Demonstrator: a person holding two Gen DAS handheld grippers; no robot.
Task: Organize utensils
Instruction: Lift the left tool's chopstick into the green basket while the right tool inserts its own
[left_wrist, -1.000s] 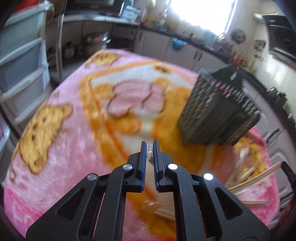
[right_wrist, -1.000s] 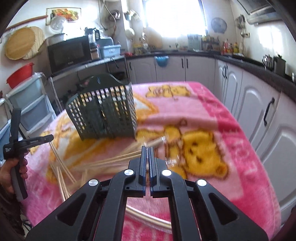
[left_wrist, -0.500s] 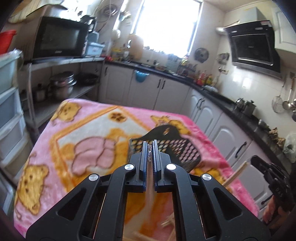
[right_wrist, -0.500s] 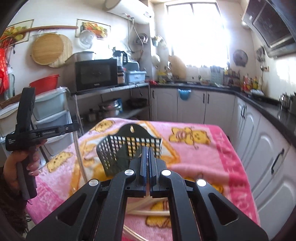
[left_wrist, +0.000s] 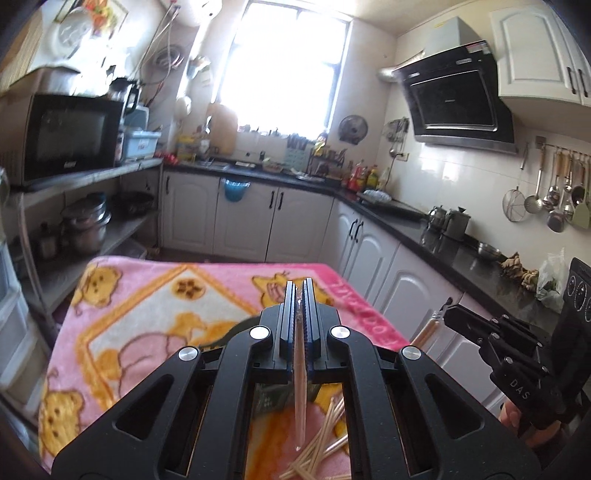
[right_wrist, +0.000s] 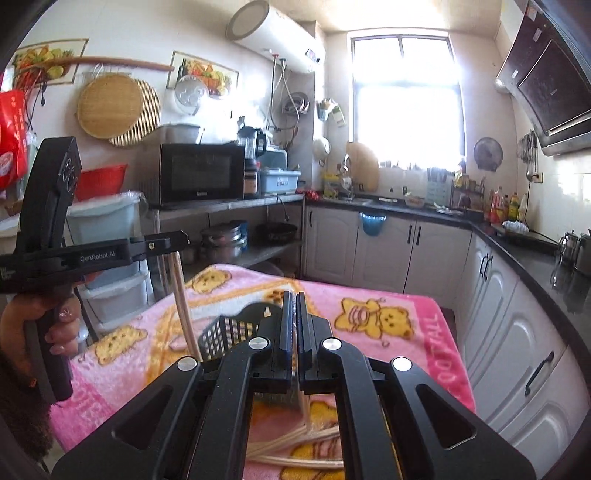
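Grippers L (left_wrist: 299, 291) & R (right_wrist: 296, 301) held roughly level above basket (right_wrist: 225, 332), each clenched on wrapped chopsticks (left_wrist: 300, 398).

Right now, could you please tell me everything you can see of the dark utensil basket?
The utensil basket looks like dark plastic with slotted lattice walls and a raised arched back panel. It stands on the pink blanket, mostly hidden behind the right gripper. Its contents cannot be seen.
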